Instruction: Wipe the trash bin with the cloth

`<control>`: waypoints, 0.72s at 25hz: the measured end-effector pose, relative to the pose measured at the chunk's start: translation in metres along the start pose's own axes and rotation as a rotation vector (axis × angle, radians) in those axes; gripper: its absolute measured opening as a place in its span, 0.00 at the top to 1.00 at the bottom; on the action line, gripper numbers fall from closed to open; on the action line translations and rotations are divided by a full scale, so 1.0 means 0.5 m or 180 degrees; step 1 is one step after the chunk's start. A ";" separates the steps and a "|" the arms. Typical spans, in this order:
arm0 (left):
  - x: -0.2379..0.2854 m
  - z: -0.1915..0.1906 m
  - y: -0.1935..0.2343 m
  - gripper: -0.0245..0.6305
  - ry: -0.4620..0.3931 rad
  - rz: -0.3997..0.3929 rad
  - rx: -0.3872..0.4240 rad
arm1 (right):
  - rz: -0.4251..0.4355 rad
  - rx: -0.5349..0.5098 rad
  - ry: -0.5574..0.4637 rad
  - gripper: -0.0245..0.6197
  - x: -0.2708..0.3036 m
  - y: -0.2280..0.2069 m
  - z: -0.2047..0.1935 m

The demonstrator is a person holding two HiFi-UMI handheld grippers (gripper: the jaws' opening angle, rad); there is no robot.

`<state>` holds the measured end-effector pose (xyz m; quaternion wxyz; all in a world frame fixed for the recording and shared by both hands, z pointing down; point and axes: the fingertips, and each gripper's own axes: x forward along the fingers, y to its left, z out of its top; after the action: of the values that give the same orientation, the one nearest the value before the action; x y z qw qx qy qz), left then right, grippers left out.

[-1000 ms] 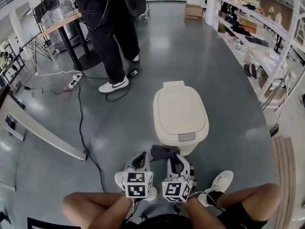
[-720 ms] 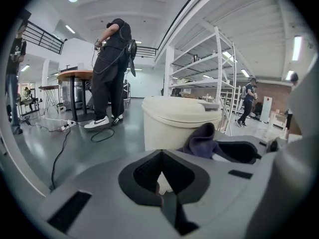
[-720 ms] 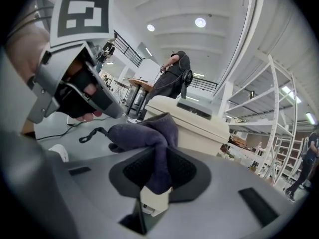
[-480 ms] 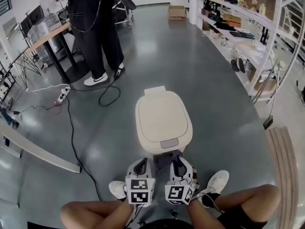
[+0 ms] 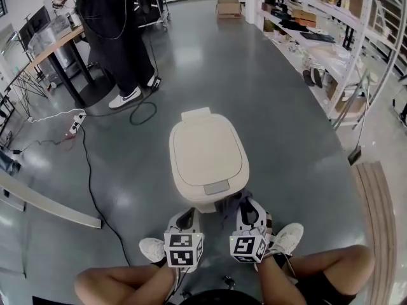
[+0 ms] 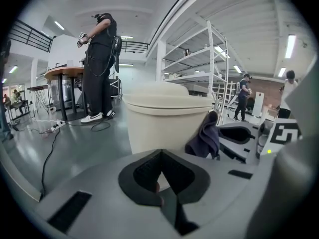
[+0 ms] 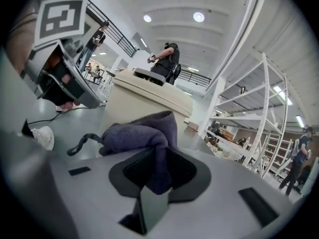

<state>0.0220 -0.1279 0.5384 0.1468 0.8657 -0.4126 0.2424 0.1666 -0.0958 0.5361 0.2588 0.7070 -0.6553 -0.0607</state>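
Swinging rightward across the bin front, the right gripper has its fingers clamped on the cloth, so wiping's on; left gripper fingers together, empty.

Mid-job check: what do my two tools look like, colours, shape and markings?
Both the left tool and the right tool are light grey plastic shells with black ribbed pads set in a black-lined recess. Each carries a white cube printed with black square markers on its faces.
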 end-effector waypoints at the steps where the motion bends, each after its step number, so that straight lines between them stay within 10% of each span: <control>1: 0.001 0.001 0.000 0.96 0.0001 0.0003 0.0005 | -0.0012 0.0049 0.0018 0.85 0.003 -0.007 -0.005; 11: 0.024 -0.009 -0.023 0.96 -0.0017 -0.0128 -0.0138 | -0.0012 0.0435 0.0073 0.85 0.022 -0.041 -0.039; 18: 0.012 -0.015 -0.002 0.96 -0.0174 -0.0093 -0.0187 | 0.0377 0.0490 0.0146 0.85 -0.018 0.091 -0.067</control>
<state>0.0237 -0.1280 0.5480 0.1643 0.8733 -0.4107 0.2042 0.1389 -0.0777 0.5827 0.2217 0.6860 -0.6926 0.0215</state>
